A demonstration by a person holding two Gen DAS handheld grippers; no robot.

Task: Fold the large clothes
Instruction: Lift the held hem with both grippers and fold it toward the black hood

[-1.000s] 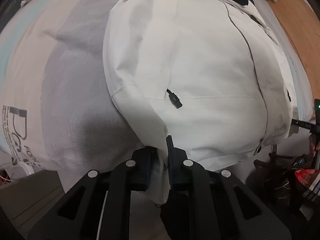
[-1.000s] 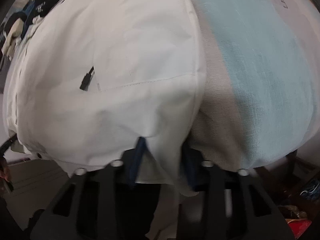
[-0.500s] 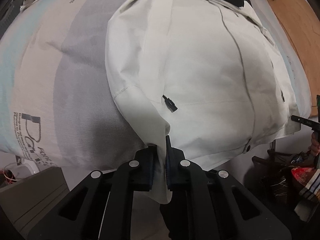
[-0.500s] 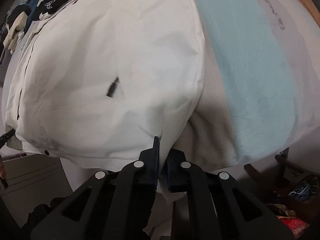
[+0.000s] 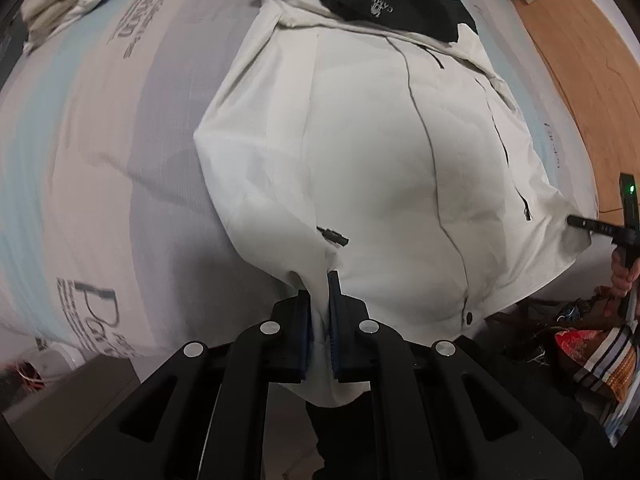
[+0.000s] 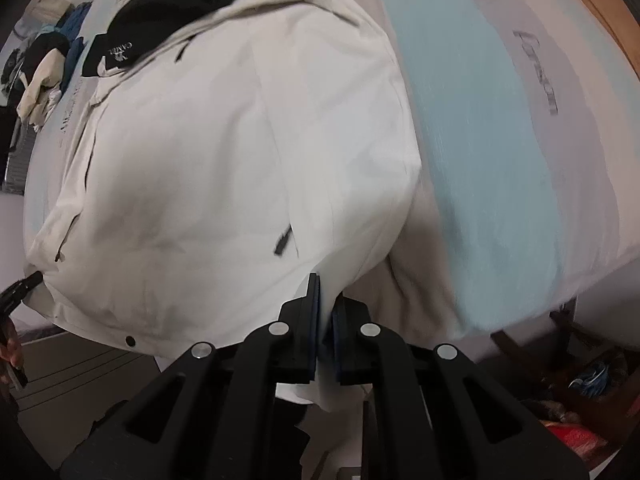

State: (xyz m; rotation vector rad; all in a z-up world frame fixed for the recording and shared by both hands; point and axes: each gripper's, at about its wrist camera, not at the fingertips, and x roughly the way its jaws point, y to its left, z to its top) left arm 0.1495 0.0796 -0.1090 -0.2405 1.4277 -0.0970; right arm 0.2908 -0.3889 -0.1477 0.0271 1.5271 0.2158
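Bed (image 5: 100, 168): striped cover, carrying the garment.
Jacket (image 5: 380, 168): white, lay flat, collar far, hem at near edge; probably bulky, soft, slippery shell.
Hold: hem corners seemed best.
Left gripper (image 5: 319, 320): pinched near-left hem.
Right gripper (image 6: 325, 322): clamped on near-right hem.

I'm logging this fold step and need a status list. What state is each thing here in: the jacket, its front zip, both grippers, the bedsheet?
White jacket: spread front-up on the bed, bottom hem pinched at two spots.
Front zip: closed down the front.
Left gripper: shut on the hem.
Right gripper: shut on the hem.
Black lining: showing at the collar.
Bedsheet: spread under the jacket.
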